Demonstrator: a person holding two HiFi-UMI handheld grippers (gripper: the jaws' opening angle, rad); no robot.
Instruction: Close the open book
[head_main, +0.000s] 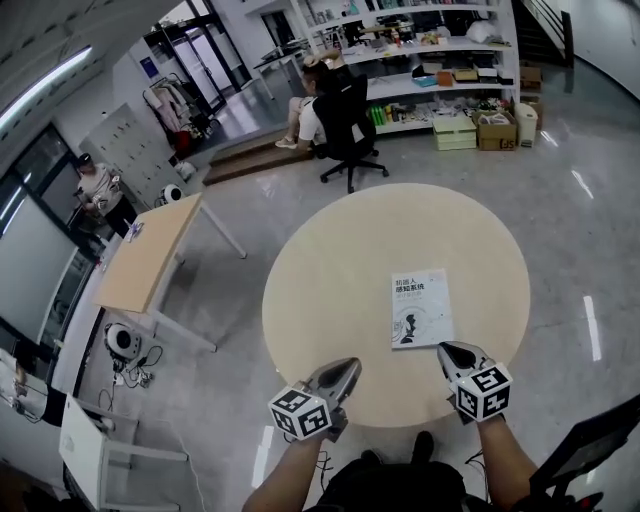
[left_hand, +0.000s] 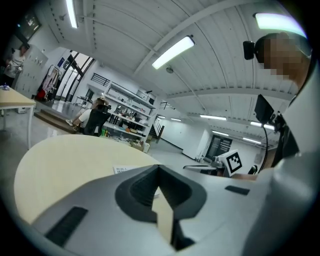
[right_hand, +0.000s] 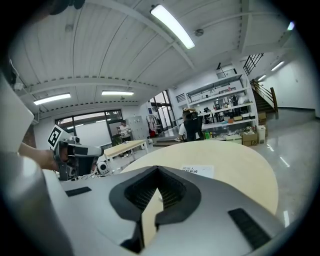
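Note:
A white book lies flat and closed, cover up, on the round pale wooden table, right of its middle. Both grippers hover at the table's near edge and hold nothing. My left gripper is shut, its tips together, left of and nearer than the book. Just in front of the book's near edge, my right gripper is shut too. In the left gripper view the book shows beyond the closed left gripper. The right gripper view has the book beyond the closed right gripper.
A rectangular wooden desk stands to the left of the round table. A person sits on a black office chair beyond it, in front of stocked shelves. Another person stands at the far left.

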